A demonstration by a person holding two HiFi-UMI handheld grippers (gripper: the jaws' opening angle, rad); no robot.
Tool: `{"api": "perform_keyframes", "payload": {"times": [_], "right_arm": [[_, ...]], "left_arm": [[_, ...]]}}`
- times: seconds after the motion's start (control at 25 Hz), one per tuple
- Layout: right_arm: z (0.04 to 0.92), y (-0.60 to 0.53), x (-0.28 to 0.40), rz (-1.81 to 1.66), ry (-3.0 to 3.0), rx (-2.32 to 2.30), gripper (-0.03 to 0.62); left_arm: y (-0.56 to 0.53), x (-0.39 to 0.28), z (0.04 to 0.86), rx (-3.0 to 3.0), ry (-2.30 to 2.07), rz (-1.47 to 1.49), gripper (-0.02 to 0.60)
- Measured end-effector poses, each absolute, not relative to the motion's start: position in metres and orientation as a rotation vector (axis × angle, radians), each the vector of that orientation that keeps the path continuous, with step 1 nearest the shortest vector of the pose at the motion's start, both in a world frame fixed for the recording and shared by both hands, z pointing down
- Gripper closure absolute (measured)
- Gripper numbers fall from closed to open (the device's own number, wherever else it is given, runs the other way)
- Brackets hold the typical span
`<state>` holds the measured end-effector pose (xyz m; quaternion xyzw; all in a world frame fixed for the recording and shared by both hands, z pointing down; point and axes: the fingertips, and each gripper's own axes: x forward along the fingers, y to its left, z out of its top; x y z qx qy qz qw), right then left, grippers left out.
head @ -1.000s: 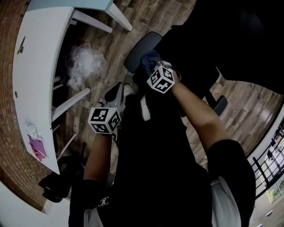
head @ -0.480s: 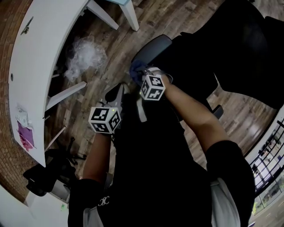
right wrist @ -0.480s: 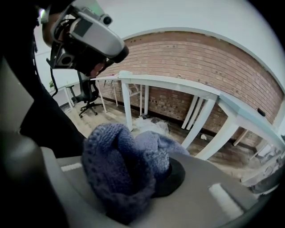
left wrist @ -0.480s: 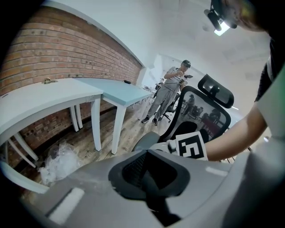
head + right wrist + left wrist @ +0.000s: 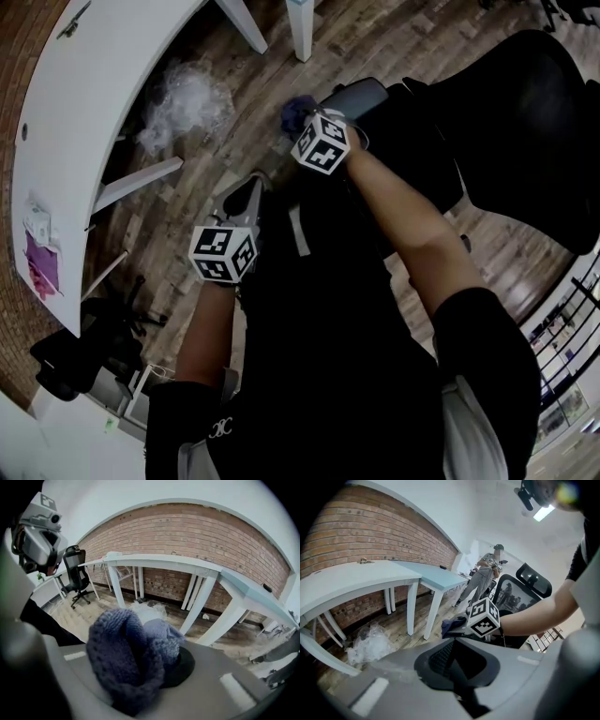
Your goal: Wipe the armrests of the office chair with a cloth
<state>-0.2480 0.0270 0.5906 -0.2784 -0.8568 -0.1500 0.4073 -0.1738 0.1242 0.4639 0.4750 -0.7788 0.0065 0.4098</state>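
A black office chair stands at the right of the head view, its grey armrest reaching left. My right gripper is shut on a blue knitted cloth at the armrest's left end. The bunched cloth fills the jaws of the right gripper in its own view. My left gripper hangs lower, apart from the chair, over the wooden floor. The left gripper is shut with nothing in it, and its view shows the cloth and the chair back.
A curved white desk runs along the brick wall at left, with its white legs nearby. A crumpled clear plastic bag lies on the floor. Another office chair stands further off. A person stands in the background.
My right gripper has slid the cloth along the armrest to its left end. The left gripper has stayed where it was.
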Motion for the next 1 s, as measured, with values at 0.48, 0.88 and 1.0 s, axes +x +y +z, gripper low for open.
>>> {"api": "perform_keyframes", "payload": {"times": [0.48, 0.88, 1.0], "right_arm": [[0.601, -0.127, -0.273, -0.339, -2.105, -0.332, 0.548], [0.589, -0.231, -0.232, -0.097, -2.152, 0.095, 0.548], [0.587, -0.211, -0.219, -0.051, -2.208, 0.047, 0.548]], "left_arm": [[0.13, -0.179, 0.47, 1.194, -1.943, 0.018, 0.575], [0.116, -0.181, 0.472, 1.235, -1.92, 0.042, 0.575], [0.112, -0.18, 0.473, 1.251, -1.911, 0.047, 0.575]]}}
